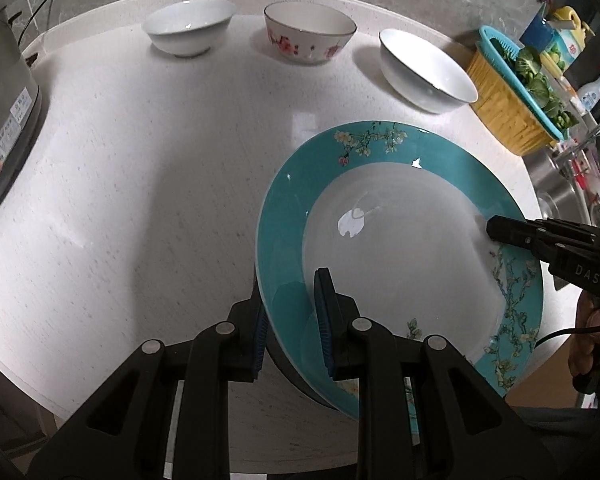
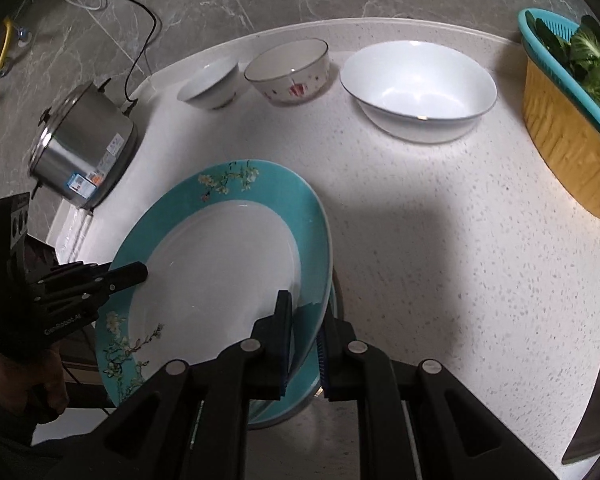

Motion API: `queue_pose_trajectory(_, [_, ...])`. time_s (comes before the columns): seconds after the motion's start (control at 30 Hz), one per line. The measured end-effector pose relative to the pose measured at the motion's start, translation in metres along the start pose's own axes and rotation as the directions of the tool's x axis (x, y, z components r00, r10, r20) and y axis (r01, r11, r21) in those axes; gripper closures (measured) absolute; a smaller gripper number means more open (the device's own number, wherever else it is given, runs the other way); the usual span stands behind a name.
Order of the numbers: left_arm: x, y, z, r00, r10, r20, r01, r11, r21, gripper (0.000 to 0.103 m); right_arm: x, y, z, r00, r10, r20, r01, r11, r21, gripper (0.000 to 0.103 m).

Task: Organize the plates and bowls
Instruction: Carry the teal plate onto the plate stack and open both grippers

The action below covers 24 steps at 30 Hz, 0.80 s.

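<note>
A large plate with a teal flowered rim (image 1: 400,240) is held between both grippers, above the counter. My left gripper (image 1: 292,320) is shut on its left rim, one finger above and one below. My right gripper (image 2: 304,332) is shut on the opposite rim of the plate (image 2: 220,264); it also shows in the left wrist view (image 1: 500,230). Another teal plate rim (image 2: 308,384) shows just beneath it. Three bowls stand along the back: a small white bowl (image 1: 188,26), a flowered bowl (image 1: 310,32) and a wide white bowl (image 1: 426,70).
A steel rice cooker (image 2: 84,152) with a cord stands at the left. A yellow and teal basket of greens (image 2: 568,120) stands at the right. A sink (image 1: 560,184) lies beyond the counter's right edge. The speckled counter (image 1: 160,180) spreads left of the plate.
</note>
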<state>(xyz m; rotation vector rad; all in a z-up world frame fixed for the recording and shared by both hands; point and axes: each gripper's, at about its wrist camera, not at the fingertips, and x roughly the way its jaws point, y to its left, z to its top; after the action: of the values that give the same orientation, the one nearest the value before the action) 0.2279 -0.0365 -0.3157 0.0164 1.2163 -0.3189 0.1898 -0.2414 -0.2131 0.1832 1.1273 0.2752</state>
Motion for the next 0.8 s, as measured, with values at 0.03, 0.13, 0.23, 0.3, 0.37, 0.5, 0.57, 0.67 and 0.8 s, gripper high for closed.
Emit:
queue_pose_trajectory(0.03, [0.002, 0.0, -0.002, 1.0, 0.0, 0.002, 0.0, 1.0, -0.002, 0.083, 0.002, -0.001, -0.002, 1.0, -0.003, 0.002, 0.003, 1.0, -0.004, 0.089])
queue_pose_trajectory(0.13, [0.008, 0.001, -0.01, 1.0, 0.002, 0.011, -0.002, 1.0, -0.009, 0.083, 0.005, -0.002, -0.008, 1.0, -0.014, 0.016, 0.014, 1.0, -0.028, 0.089])
queue_pose_trajectory(0.23, [0.014, 0.003, -0.018, 1.0, 0.007, 0.009, -0.007, 1.0, -0.021, 0.083, 0.01, 0.001, -0.013, 0.999, -0.03, 0.02, 0.031, 0.998, -0.06, 0.089])
queue_pose_trajectory(0.3, [0.015, 0.003, -0.017, 1.0, 0.013, 0.018, -0.012, 1.0, -0.021, 0.083, 0.012, 0.003, -0.015, 0.999, -0.04, 0.022, 0.042, 0.996, -0.082, 0.089])
queue_pose_trajectory(0.37, [0.016, 0.003, -0.019, 1.0, 0.016, 0.025, -0.015, 1.0, -0.022, 0.083, 0.013, 0.006, -0.018, 0.998, -0.049, 0.033, 0.052, 0.993, -0.107, 0.088])
queue_pose_trajectory(0.5, [0.014, 0.003, -0.021, 0.999, 0.027, 0.034, -0.027, 1.0, -0.011, 0.083, 0.014, 0.01, -0.019, 0.996, -0.075, 0.054, 0.082, 0.985, -0.15, 0.087])
queue_pose_trajectory(0.57, [0.016, 0.0, -0.02, 0.999, 0.041, 0.034, -0.042, 0.999, 0.006, 0.082, 0.016, 0.012, -0.022, 0.994, -0.092, 0.062, 0.102, 0.98, -0.173, 0.086])
queue_pose_trajectory(0.67, [0.022, -0.005, -0.022, 0.997, 0.073, 0.008, -0.073, 0.997, 0.038, 0.077, 0.017, 0.016, -0.026, 0.99, -0.114, 0.079, 0.127, 0.97, -0.205, 0.085])
queue_pose_trajectory(0.8, [0.024, -0.014, -0.025, 0.994, 0.109, 0.022, -0.11, 0.99, 0.085, 0.075, 0.021, 0.022, -0.031, 0.982, -0.159, 0.103, 0.181, 0.949, -0.258, 0.082])
